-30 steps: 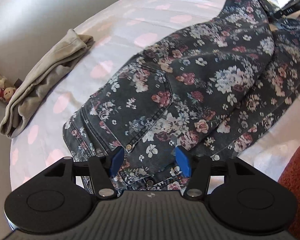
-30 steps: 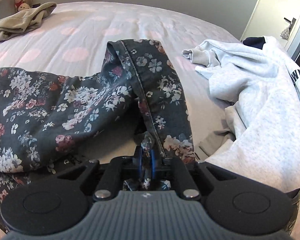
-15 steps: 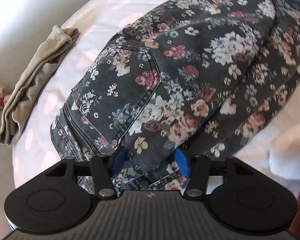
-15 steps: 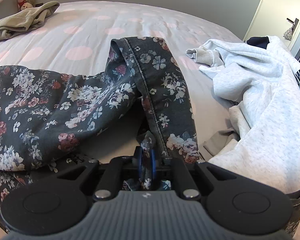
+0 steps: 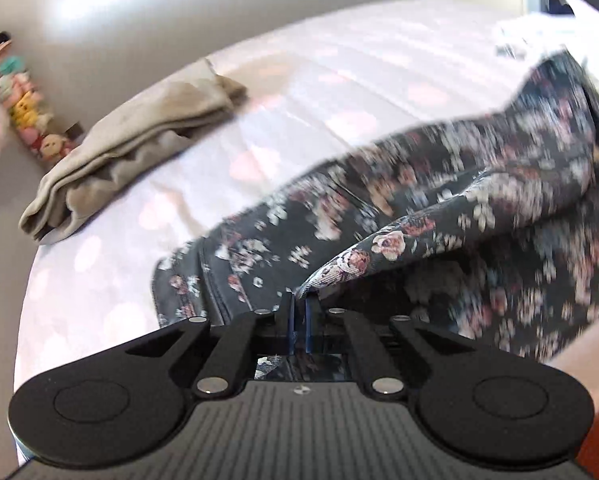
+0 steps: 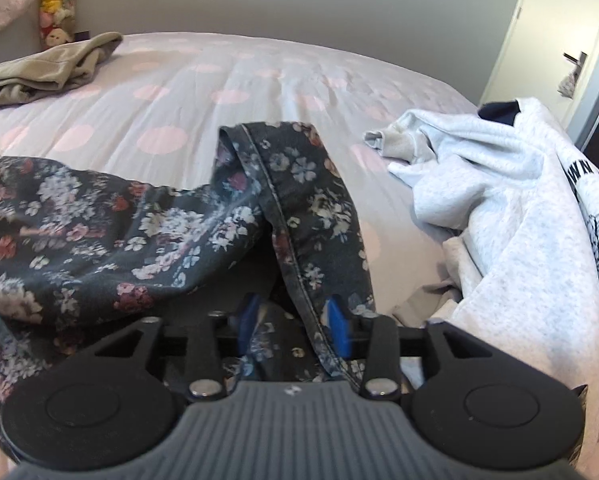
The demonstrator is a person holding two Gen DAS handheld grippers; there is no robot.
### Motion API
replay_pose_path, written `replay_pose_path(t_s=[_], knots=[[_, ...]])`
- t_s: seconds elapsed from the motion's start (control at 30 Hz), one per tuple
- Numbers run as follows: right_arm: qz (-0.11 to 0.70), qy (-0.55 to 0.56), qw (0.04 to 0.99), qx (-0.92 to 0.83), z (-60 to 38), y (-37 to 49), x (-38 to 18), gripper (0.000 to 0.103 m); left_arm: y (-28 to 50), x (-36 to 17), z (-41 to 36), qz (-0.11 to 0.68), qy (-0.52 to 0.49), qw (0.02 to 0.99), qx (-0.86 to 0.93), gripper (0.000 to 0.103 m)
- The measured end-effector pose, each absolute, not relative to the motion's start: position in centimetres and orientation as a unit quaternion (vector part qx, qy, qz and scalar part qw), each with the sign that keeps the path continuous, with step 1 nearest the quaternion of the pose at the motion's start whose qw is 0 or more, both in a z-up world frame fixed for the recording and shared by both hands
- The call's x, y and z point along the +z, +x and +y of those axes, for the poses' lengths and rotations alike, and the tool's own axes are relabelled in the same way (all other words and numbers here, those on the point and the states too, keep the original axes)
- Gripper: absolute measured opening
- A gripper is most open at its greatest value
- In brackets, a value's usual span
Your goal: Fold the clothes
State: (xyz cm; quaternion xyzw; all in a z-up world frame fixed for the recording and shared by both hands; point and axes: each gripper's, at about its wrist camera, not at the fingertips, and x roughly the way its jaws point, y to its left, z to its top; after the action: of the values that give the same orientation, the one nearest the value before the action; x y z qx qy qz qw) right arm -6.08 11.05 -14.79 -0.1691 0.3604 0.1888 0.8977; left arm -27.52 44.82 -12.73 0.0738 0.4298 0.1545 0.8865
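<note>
Left gripper (image 5: 299,312): blue fingers pinched together on a fold of the floral jeans (image 5: 439,216), cloth lifted ahead of the tips. Right gripper (image 6: 293,320): fingers apart, a seam of the jeans lying between them, not clamped. Jeans sprawl rumpled ahead of both sets of fingers; judged early, no neat fold yet. Grey sweatshirt (image 6: 519,208) right of the right fingers, unfolded. Beige garment (image 5: 139,140) far left, bundled. Surface: bed (image 6: 259,80) with pink-dotted cover. Plain wall, door (image 6: 567,52) beyond; plush toys (image 5: 23,108) at left.

floral jeans (image 5: 439,184) motion-blurred, sweatshirt (image 6: 519,208) cropped
</note>
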Motion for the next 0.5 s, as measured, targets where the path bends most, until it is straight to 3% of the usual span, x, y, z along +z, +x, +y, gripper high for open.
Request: replay_pose_path(t_s=[0.23,0.3,0.5], knots=[[0.409,-0.287,0.841,0.209,14.0,-7.0,-17.8,0.063,-27.4,-9.7,44.7,0.413,0.077,0.889,0.18,0.003],[0.428,-0.287,0.833,0.202,14.0,-6.3,-18.4,0.025,-27.6,-9.0,44.7,0.41,0.08,0.889,0.187,0.003],[0.428,-0.254,0.844,0.202,12.5,-5.5,-16.0,0.016,-28.8,-7.6,46.1,0.406,0.074,0.886,0.21,0.003]])
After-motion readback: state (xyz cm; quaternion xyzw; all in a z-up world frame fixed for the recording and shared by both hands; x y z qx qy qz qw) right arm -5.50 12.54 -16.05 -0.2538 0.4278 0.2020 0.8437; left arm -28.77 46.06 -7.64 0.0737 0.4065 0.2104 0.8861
